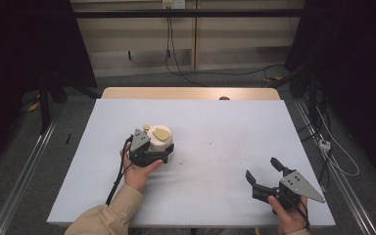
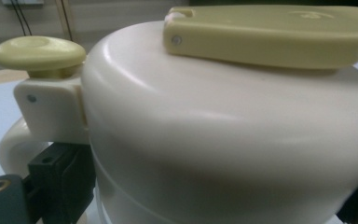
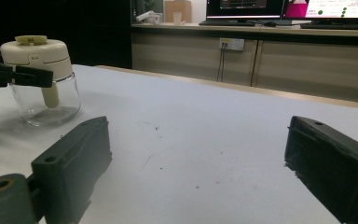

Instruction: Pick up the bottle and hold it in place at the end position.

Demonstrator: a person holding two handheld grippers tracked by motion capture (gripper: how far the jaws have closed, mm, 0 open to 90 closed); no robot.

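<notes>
A clear glass jar with a cream lid, a pale yellow flip cap and a small yellow knob stands left of the table's middle. My left gripper reaches it from the near side, one jaw on each side of the lid, shut on it. In the left gripper view the lid sits close between the jaws. From the right gripper view the jar stands upright at far left. My right gripper is held low near the front right corner, open, with nothing between its jaws.
A white sheet covers the table, with small dark specks near the middle. A wooden edge shows at the far side. Cables trail on the floor beyond, and metal rails run along both sides.
</notes>
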